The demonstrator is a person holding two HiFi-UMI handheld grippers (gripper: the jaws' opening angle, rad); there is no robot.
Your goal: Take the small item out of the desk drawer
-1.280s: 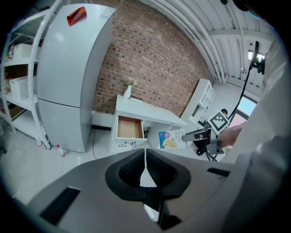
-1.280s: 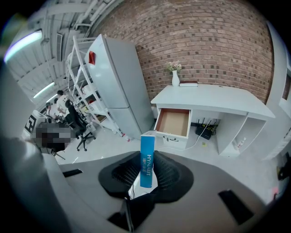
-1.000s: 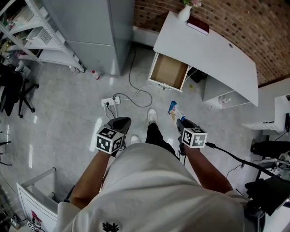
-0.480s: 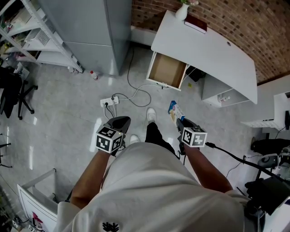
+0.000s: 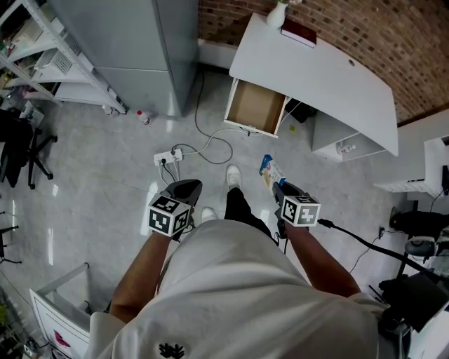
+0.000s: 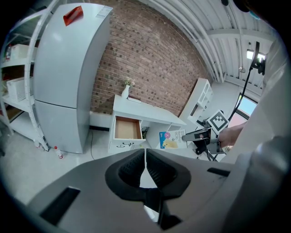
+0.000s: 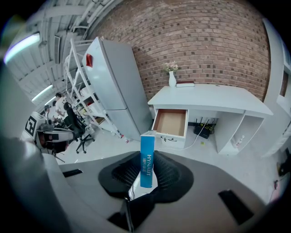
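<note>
The white desk (image 5: 330, 77) stands against the brick wall with its drawer (image 5: 256, 107) pulled out; the wooden inside shows bare. My right gripper (image 5: 277, 188) is shut on a small blue and white box (image 5: 270, 170), held upright over the floor well short of the desk. In the right gripper view the box (image 7: 147, 159) stands edge-on between the pads, with the open drawer (image 7: 171, 122) beyond. My left gripper (image 5: 186, 188) hangs at my left side, shut and with nothing in it; its view shows the box (image 6: 172, 139) and the drawer (image 6: 127, 128).
A power strip (image 5: 170, 156) with cables lies on the floor between me and the desk. A grey cabinet (image 5: 133, 49) and a shelf rack (image 5: 42, 56) stand at the left, with a small bottle (image 5: 143, 117) at the cabinet's foot. A vase (image 5: 275, 15) and book (image 5: 298, 33) sit on the desk.
The desk and drawer have slid slightly up and left in the head view. Both grippers keep their places and the box stays in the right one.
</note>
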